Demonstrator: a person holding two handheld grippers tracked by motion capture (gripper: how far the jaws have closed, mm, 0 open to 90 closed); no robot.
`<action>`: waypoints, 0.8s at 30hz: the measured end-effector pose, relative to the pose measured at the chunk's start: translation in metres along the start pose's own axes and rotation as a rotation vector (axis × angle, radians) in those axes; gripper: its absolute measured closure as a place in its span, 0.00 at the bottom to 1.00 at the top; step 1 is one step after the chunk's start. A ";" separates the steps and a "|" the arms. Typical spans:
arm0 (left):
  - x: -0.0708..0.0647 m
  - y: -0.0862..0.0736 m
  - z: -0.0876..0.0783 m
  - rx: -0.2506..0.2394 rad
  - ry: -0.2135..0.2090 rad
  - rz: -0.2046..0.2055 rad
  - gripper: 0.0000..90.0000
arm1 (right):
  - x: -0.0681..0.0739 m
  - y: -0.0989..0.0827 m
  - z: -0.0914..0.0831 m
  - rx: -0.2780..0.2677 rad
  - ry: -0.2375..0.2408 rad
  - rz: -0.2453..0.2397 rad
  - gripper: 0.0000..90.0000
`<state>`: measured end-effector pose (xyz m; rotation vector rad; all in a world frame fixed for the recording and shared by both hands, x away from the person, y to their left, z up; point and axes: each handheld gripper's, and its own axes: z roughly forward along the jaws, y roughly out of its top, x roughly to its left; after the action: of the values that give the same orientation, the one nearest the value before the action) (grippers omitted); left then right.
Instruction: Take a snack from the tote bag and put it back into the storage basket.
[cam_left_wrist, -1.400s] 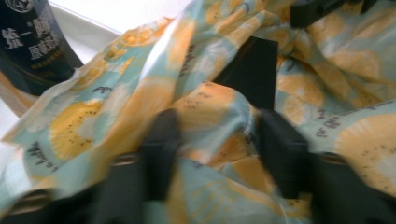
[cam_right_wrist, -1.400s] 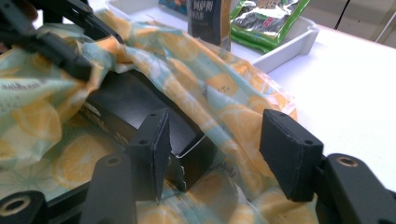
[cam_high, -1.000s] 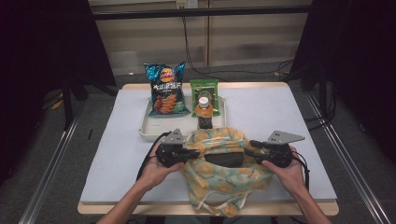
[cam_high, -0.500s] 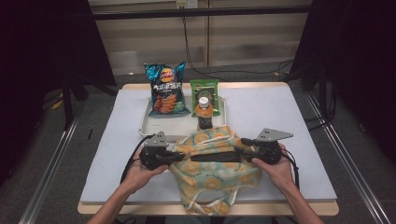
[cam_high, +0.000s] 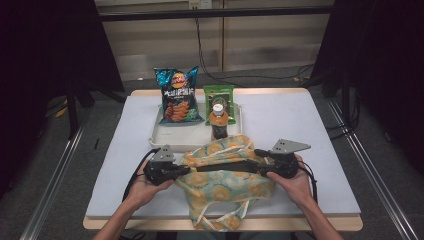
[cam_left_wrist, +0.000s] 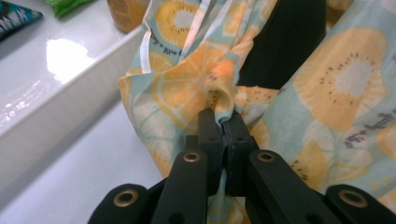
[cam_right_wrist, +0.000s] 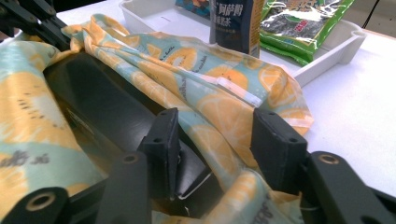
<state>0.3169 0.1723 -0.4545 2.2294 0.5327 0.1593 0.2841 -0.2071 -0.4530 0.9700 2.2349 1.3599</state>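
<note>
A cloth bag (cam_high: 225, 175) printed with orange and kiwi slices lies at the table's front middle, its dark mouth pulled wide. My left gripper (cam_high: 186, 170) is shut on a pinch of the bag's rim (cam_left_wrist: 219, 93) at its left end (cam_left_wrist: 222, 122). At the bag's right end, my right gripper (cam_high: 260, 159) has its jaws apart. They have just been opening, and a fold of the bag's rim (cam_right_wrist: 224, 105) lies loosely between them (cam_right_wrist: 215, 135) without being squeezed.
Just behind the bag stands a white tray (cam_high: 156, 135) with a blue chips bag (cam_high: 176, 96), a green snack packet (cam_high: 219, 96) and a dark bottle (cam_high: 218, 121) with an orange cap. The bag's handles (cam_high: 220, 220) hang over the table's front edge.
My left gripper has moved left and toward the front edge with the rim in it, stretching the bag's mouth wider and flatter. The right hand has hardly moved.
</note>
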 end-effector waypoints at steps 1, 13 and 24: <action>0.001 -0.002 0.003 0.015 -0.005 -0.003 0.98 | -0.001 0.000 0.000 0.000 0.002 0.003 0.59; -0.002 -0.010 0.024 0.047 -0.024 -0.019 0.98 | 0.000 -0.009 -0.011 0.020 0.012 0.022 0.64; -0.001 -0.008 0.016 -0.010 0.009 -0.049 0.74 | 0.011 -0.012 -0.018 0.062 0.055 -0.016 0.62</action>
<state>0.3183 0.1655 -0.4714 2.2044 0.5898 0.1457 0.2610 -0.2147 -0.4540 0.9438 2.3331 1.3322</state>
